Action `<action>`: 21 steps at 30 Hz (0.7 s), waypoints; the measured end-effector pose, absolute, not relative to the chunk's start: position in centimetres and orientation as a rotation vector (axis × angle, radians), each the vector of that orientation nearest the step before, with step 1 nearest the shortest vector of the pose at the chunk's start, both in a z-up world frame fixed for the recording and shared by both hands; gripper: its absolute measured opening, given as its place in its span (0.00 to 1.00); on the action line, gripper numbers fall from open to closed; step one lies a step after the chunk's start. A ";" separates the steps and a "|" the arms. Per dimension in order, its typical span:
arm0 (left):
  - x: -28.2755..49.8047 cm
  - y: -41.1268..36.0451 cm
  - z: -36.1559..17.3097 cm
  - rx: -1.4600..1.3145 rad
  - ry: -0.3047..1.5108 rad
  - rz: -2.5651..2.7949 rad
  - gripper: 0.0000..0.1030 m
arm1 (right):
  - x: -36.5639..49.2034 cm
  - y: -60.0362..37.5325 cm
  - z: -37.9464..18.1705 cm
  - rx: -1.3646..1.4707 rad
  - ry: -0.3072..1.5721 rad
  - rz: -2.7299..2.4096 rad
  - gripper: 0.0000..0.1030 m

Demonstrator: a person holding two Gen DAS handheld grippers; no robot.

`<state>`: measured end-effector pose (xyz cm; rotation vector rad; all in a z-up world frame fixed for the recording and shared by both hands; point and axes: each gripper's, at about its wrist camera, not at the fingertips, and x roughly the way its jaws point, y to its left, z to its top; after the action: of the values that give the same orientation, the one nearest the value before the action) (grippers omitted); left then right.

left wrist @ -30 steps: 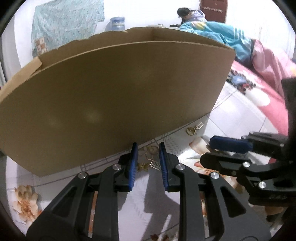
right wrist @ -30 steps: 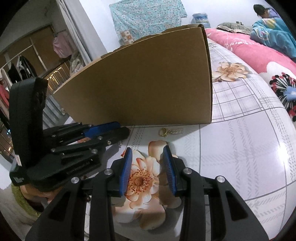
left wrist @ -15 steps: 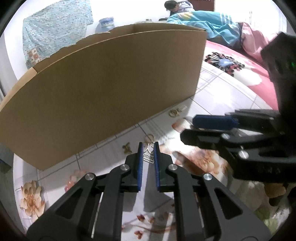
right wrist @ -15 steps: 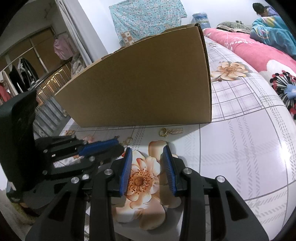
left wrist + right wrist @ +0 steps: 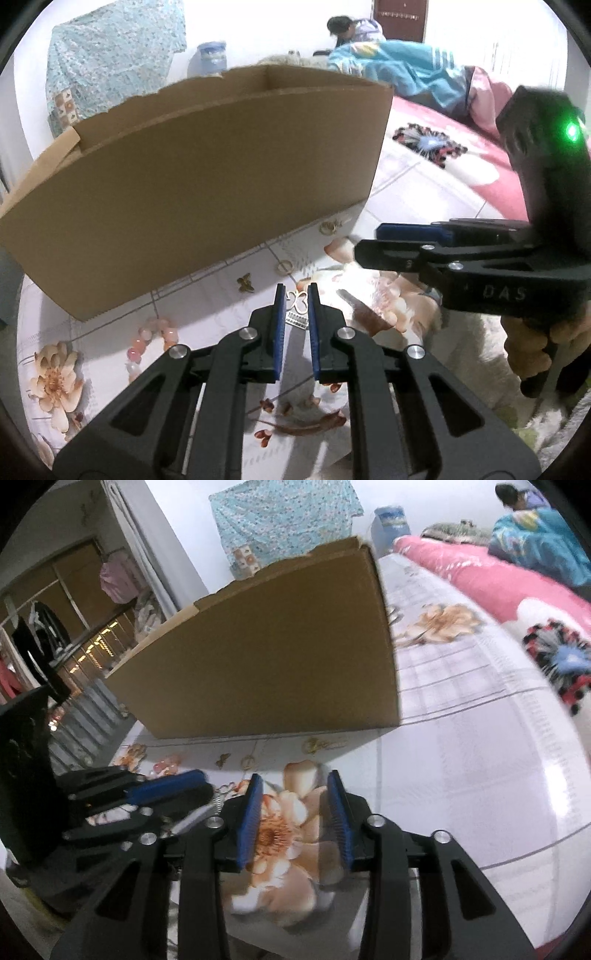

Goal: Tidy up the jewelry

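Observation:
Small gold jewelry lies on the flowered sheet in front of a cardboard box (image 5: 207,177). My left gripper (image 5: 295,295) has its blue pads close together around a gold butterfly-outline piece (image 5: 298,301), with a small strip charm (image 5: 297,320) just below; whether the pads touch it is unclear. A gold butterfly charm (image 5: 245,282), a ring (image 5: 284,266) and a clasp piece (image 5: 330,226) lie nearer the box. My right gripper (image 5: 295,779) is open and empty over a printed flower. It also shows in the left wrist view (image 5: 413,236).
A pink bead bracelet (image 5: 151,341) lies at the left. The box also shows in the right wrist view (image 5: 277,657), with a clasp piece (image 5: 325,744) at its corner. A pink blanket (image 5: 480,579) and a person are behind.
My left gripper closed to a narrow gap and pulled back from the box, so more jewelry shows. The right gripper stayed open and shifted slightly.

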<state>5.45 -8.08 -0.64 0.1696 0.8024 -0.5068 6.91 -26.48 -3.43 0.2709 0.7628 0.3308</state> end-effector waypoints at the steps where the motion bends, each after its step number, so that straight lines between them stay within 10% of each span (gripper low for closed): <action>1: 5.3 -7.9 -0.5 0.162 0.799 -0.509 0.11 | 6.8 -26.7 -3.3 0.263 0.759 0.320 0.48; 21: 4.3 -5.3 -0.9 0.075 0.826 -0.510 0.18 | 6.7 -28.7 -2.7 0.091 0.768 0.082 0.67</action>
<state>4.29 -5.33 -0.95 0.0746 0.8259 -0.5097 6.71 -28.73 -2.73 0.0913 0.7683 0.0818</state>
